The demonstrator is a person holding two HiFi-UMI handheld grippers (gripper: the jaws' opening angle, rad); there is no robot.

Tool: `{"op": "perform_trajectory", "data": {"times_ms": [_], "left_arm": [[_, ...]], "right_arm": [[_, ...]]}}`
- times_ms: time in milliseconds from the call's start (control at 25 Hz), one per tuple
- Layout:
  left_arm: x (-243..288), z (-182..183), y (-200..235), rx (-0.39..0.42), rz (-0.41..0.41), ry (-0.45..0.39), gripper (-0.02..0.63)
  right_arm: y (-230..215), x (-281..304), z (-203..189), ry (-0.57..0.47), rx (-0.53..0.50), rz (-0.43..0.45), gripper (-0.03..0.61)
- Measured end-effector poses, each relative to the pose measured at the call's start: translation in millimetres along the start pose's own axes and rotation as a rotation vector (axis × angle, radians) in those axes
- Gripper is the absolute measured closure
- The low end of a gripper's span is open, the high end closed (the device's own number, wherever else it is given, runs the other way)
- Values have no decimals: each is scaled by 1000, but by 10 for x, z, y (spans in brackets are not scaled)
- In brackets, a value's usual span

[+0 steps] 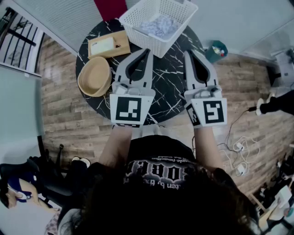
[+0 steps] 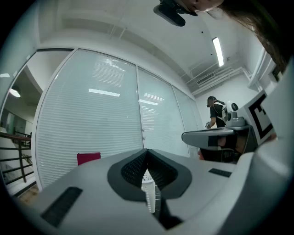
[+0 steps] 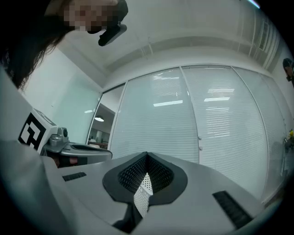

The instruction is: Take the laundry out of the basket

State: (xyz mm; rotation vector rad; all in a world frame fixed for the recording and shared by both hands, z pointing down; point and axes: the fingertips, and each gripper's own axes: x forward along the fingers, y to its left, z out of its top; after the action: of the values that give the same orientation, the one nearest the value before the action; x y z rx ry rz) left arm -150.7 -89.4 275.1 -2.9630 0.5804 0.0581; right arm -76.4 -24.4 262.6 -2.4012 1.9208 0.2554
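Note:
A white lattice basket [image 1: 180, 10] stands at the far edge of the round black marble table [image 1: 161, 92]. Pale blue-white laundry [image 1: 159, 25] lies crumpled inside it. My left gripper [image 1: 147, 51] hovers over the table just short of the basket's near wall, jaws shut and empty. My right gripper [image 1: 187, 53] is beside it, to the right, also shut with nothing in it. In the left gripper view the jaws [image 2: 148, 151] meet at the tips, a sliver of the basket [image 2: 149, 190] showing between them. The right gripper view shows the tips [image 3: 147, 155] closed, with a strip of the basket [image 3: 142, 195] behind.
A tan oval bowl [image 1: 95, 75] and a light wooden tray [image 1: 108, 45] with a pale card sit on the table's left side. A teal bin [image 1: 216, 49] stands on the wood floor to the right, cables [image 1: 235, 147] further right. White blinds cover the wall ahead.

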Motion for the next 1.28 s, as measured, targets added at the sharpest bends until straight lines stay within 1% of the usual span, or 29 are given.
{"op": "perform_trajectory", "data": {"times_ms": [160, 280, 440, 680, 1120, 1280], "left_arm": [[-23, 18, 3, 11, -3, -3, 614], [-23, 35, 22, 19, 0, -21, 614], [-26, 46, 20, 14, -10, -22, 614], [-32, 53, 9, 14, -31, -27, 614], [-75, -2, -33, -3, -58, -6, 614], [-8, -23, -133, 12, -71, -1, 614]], "right_arm": [[29, 8, 14, -1, -1, 2, 552], [59, 8, 36, -3, -5, 4, 552], [67, -6, 46, 0, -12, -2, 552], [71, -13, 79, -23, 18, -1, 551], [44, -86, 59, -32, 14, -48, 551], [-73, -142, 42, -42, 26, -65, 551]]}}
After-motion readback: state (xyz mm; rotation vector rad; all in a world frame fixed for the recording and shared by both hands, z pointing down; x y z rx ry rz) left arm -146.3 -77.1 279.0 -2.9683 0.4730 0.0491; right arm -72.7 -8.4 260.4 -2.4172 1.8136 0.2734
